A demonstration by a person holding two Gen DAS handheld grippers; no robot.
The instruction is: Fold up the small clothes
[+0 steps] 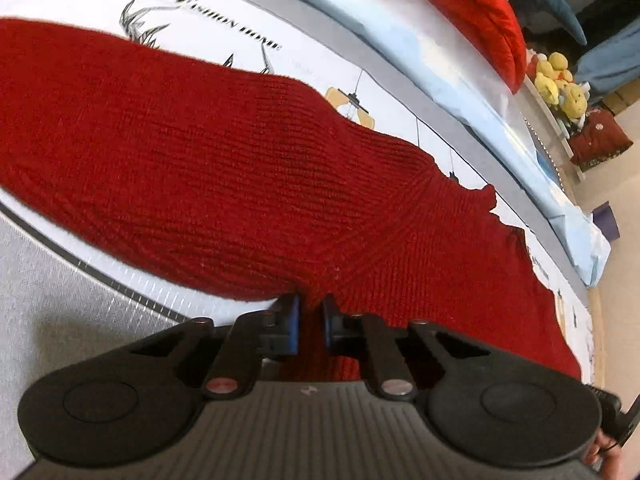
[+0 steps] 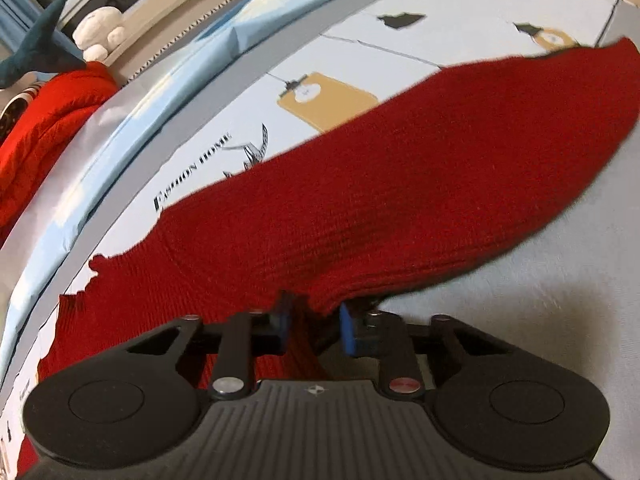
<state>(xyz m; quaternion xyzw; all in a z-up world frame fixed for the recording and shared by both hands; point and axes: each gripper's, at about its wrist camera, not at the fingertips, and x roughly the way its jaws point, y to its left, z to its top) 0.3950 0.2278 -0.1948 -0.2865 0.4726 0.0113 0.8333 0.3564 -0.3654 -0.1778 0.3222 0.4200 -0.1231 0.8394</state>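
Note:
A dark red knit garment [image 1: 240, 160] lies spread flat across a white printed bed sheet [image 1: 200, 0]. At the garment's near edge, my left gripper [image 1: 312, 320] is shut on the knit, with a thin fold pinched between its blue pads. In the right wrist view the same garment [image 2: 400, 180] stretches away to the upper right, slightly blurred. My right gripper [image 2: 314, 326] is shut on a bunched fold of the garment's near edge. Its jaws stand a little wider apart than the left ones. A scalloped hem [image 2: 96, 264] shows at the left.
A pale blue padded strip [image 1: 420, 52] runs along the far side of the sheet, with a bright red quilt [image 1: 472, 8] beyond it. Yellow plush toys [image 1: 560, 84] sit on a ledge. A blue shark toy [image 2: 36, 52] lies near the quilt. Grey sheet [image 2: 520, 300] lies beside the garment.

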